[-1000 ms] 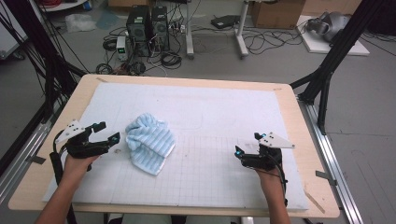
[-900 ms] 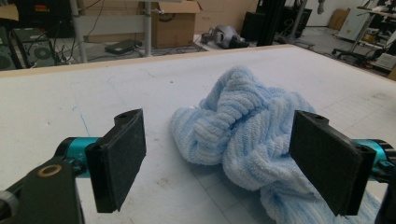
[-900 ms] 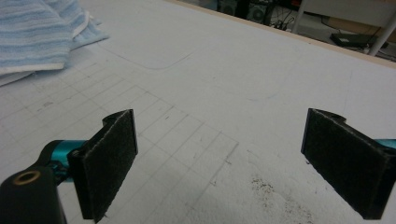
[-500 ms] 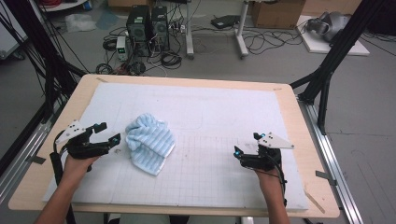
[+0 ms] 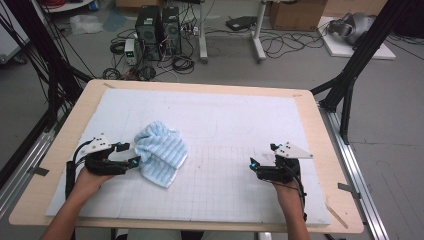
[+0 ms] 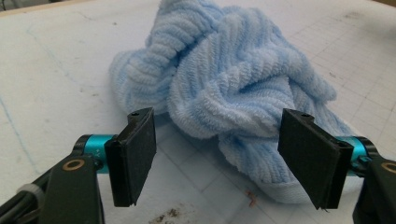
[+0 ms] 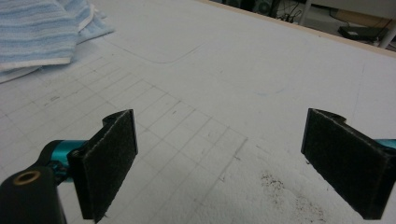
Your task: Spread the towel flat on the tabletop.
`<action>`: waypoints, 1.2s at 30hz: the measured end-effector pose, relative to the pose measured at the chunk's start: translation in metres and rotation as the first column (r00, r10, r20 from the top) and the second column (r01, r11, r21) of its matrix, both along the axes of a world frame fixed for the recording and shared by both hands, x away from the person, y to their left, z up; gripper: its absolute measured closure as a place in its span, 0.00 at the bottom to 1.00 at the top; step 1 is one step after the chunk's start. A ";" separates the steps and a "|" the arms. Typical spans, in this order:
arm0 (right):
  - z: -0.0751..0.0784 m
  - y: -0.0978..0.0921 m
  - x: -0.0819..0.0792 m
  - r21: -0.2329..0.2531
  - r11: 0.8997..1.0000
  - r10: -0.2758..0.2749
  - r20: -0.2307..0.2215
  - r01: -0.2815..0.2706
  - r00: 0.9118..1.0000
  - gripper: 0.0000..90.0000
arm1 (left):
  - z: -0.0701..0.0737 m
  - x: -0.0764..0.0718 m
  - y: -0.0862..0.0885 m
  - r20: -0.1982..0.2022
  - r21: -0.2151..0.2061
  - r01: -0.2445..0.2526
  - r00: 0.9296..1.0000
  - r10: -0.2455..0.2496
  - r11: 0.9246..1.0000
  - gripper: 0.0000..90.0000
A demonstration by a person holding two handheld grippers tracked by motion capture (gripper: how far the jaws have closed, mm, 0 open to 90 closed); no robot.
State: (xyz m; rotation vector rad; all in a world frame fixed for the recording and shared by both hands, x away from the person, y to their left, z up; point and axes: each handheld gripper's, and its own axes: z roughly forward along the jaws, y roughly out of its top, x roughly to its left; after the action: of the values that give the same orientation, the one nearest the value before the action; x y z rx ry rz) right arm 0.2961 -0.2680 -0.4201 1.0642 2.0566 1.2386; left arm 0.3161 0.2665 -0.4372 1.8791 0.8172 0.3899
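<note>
I hold my left tongs [image 5: 131, 154] low over the bench [image 5: 65, 150], with the jaws spread wide and nothing between them. They point at the light blue towel [image 5: 161, 152], which lies crumpled in a heap on the white gridded mat [image 5: 240, 130], on the left half of it. In the left gripper view the towel [image 6: 233, 88] is just in front of the two black pads [image 6: 133, 156]. Its nearest fold lies between the pad tips, but I cannot tell if a pad touches the cloth. The towel has a ribbed, fluffy surface and a lighter hem at its lower edge.

My right tongs [image 5: 259, 160] are on the right half of the mat, well apart from the towel, and they are also released, with the jaws wide apart. In the right gripper view I see bare mat between the pads [image 7: 109, 163], with some dark specks on it, and the towel [image 7: 42, 32] far at the upper left corner. Both my hands [image 5: 90, 177] come from the near edge of the bench.
</note>
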 end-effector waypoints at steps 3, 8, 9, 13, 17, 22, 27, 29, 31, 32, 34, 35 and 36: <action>-0.001 0.000 0.001 -0.002 1.000 0.001 -0.009 -0.001 1.000 0.11 | -0.001 0.001 -0.004 -0.012 0.013 0.003 1.000 -0.002 1.000 0.31; -0.002 0.002 0.001 -0.006 1.000 0.003 -0.016 -0.003 1.000 0.11 | -0.003 0.001 -0.022 -0.015 0.061 0.048 0.999 -0.047 0.997 0.42; -0.002 0.002 0.001 -0.008 1.000 0.003 -0.015 -0.004 1.000 0.11 | -0.003 0.002 -0.027 -0.015 0.086 0.051 0.999 -0.050 0.995 0.48; -0.002 0.002 0.001 -0.006 1.000 0.000 -0.018 -0.001 1.000 0.11 | 0.001 -0.001 -0.040 0.064 0.110 0.083 0.994 -0.090 0.990 0.84; -0.002 0.001 0.001 0.009 1.000 -0.006 -0.021 0.006 1.000 0.11 | 0.020 -0.001 -0.051 0.111 -0.009 0.148 0.983 -0.146 0.989 0.86; -0.001 0.001 0.001 0.018 1.000 -0.003 -0.016 0.003 1.000 0.11 | 0.033 0.010 -0.066 0.123 -0.074 0.189 0.976 -0.179 0.979 0.86; -0.002 0.001 0.001 0.018 1.000 0.002 -0.019 -0.002 1.000 0.11 | 0.055 0.032 -0.095 0.131 -0.068 0.224 0.968 -0.214 0.972 0.86; -0.002 0.002 0.002 0.017 1.000 0.003 -0.015 -0.002 1.000 0.11 | 0.063 0.044 -0.110 0.120 -0.079 0.247 0.964 -0.237 0.966 0.87; -0.003 0.002 0.002 0.012 1.000 0.008 -0.019 -0.008 1.000 0.11 | 0.065 0.049 -0.117 0.107 -0.077 0.261 0.962 -0.252 0.962 0.87; -0.003 0.003 0.002 0.013 1.000 0.008 -0.022 -0.008 1.000 0.11 | 0.067 0.053 -0.123 0.099 -0.071 0.271 0.960 -0.263 0.960 0.87; -0.003 0.003 0.002 0.013 1.000 0.008 -0.022 -0.007 1.000 0.11 | 0.069 0.062 -0.141 0.067 -0.072 0.301 0.953 -0.297 0.951 0.87; -0.004 0.003 0.003 0.014 1.000 0.009 -0.022 -0.009 1.000 0.11 | 0.070 0.064 -0.147 0.052 -0.079 0.315 0.949 -0.312 0.946 0.86; -0.004 0.003 0.003 0.015 1.000 0.012 -0.021 -0.011 1.000 0.11 | 0.071 0.065 -0.151 0.045 -0.090 0.326 0.945 -0.323 0.941 0.86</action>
State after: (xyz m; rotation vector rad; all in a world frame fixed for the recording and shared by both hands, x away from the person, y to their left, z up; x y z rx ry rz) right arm 0.2990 -0.2648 -0.4238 1.0784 2.0754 1.2548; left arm 0.3812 0.1157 -0.3666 1.8715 0.4837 0.1680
